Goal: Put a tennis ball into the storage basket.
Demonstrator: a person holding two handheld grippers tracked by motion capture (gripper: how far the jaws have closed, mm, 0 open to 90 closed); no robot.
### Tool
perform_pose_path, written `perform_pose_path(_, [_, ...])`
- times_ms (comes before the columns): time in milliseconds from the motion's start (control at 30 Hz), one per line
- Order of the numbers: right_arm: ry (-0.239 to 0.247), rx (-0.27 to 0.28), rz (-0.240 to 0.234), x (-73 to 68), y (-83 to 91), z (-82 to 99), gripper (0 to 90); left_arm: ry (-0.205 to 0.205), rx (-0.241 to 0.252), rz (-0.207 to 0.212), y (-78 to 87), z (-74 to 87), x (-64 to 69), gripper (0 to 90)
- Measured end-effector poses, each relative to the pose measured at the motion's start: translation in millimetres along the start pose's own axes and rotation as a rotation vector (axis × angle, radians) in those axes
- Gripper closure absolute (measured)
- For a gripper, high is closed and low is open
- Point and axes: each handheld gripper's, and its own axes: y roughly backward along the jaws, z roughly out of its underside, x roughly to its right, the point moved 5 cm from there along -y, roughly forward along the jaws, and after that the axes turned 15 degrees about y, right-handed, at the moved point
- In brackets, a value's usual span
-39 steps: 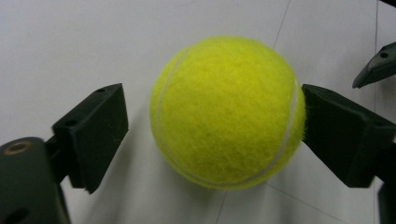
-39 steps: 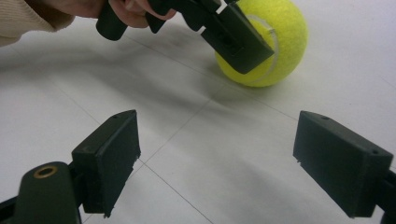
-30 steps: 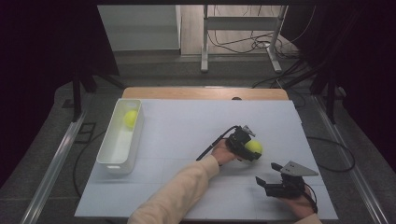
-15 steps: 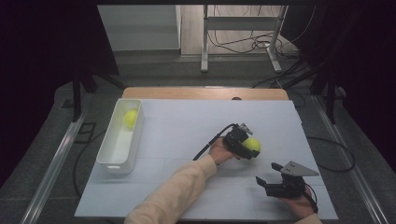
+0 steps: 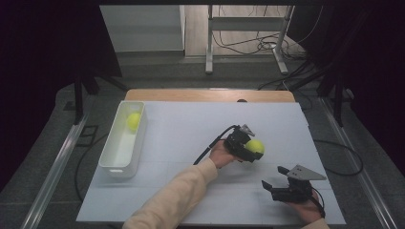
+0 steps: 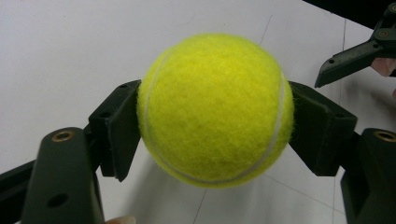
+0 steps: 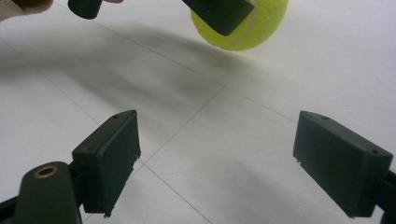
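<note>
White plastic makes up the long bin (image 5: 122, 143) that sits along the left edge of the table (image 5: 191, 119), its length running from the near side toward the far side; a yellow tennis ball (image 5: 133, 121) lies at its far end, which suggests the bin is where balls are being gathered, so that it stands as the likely destination for the one now in hand. Moving right, a forearm in a pale sleeve (image 5: 176, 195) crosses up from the near edge toward the middle of the table, and at its end the left gripper (image 5: 248, 149) has its jaws clamped on a second tennis ball (image 6: 215, 109). In the left gripper view the two black pads (image 6: 116, 130) press the felt on opposite sides at the ball's widest part, a hold across the middle that should keep a round thing from squirting out, and the shadow beneath it reads as the ball being clear of the surface. Farther right, near the right end of the near edge, the right gripper (image 5: 282, 190) is held low over the bare table with its jaws spread wide and nothing between them, apparently parked out of the way while the other hand does the carrying.
</note>
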Motion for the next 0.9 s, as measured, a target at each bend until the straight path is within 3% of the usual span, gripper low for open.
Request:
perform_pose_path(367, [-0.001, -0.002, 0.002, 0.2, 0.0, 0.2, 15.2, -0.011, 0.010, -0.020, 14.4, 1.2, -4.0, 25.7])
perform_pose_path(900, [0.001, -0.003, 0.003, 0.1, -0.1, 0.2, 15.3, 0.008, 0.040, -0.037, 31.1, 7.6, -10.0, 25.7])
